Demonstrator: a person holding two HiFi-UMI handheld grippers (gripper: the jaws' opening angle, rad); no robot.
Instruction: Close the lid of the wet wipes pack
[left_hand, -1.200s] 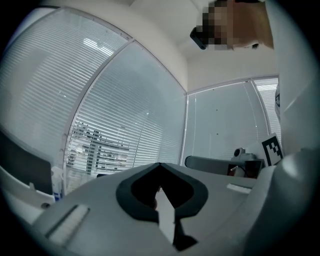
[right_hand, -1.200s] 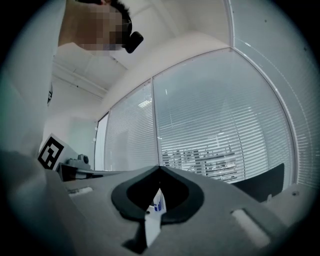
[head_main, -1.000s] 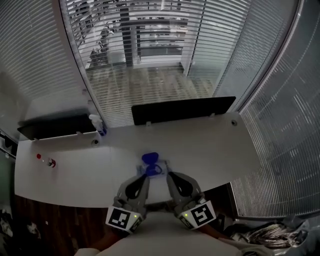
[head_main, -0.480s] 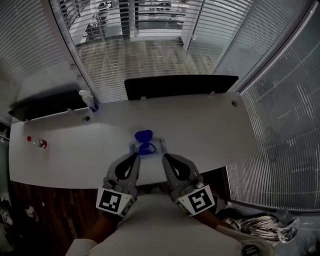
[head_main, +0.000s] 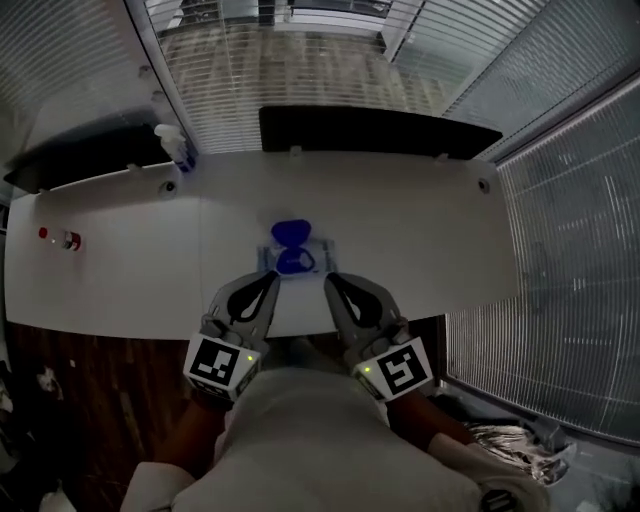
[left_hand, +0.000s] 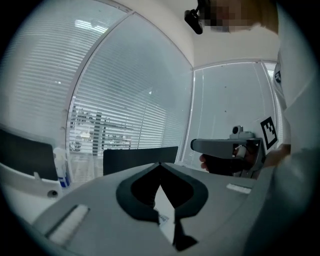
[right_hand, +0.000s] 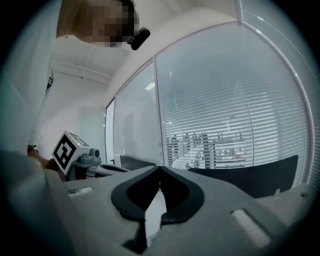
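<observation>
Lying on white table (head_main: 430, 235), wet wipes pack (head_main: 318, 258) with blue lid (head_main: 291, 234) flipped open, contents unclear, left gripper (head_main: 273, 280) and right gripper (head_main: 329, 281) near it, both pinched closed, empty

No readable text for you. The black-and-white square-patterned marker cubes (head_main: 222, 362) carry code patterns only; the tiny print on the white patch (left_hand: 163, 218) is too blurred.

Wet wipes pack (head_main: 300, 268), blue lid (head_main: 291, 234) up, on white desk (head_main: 420, 250)
</observation>
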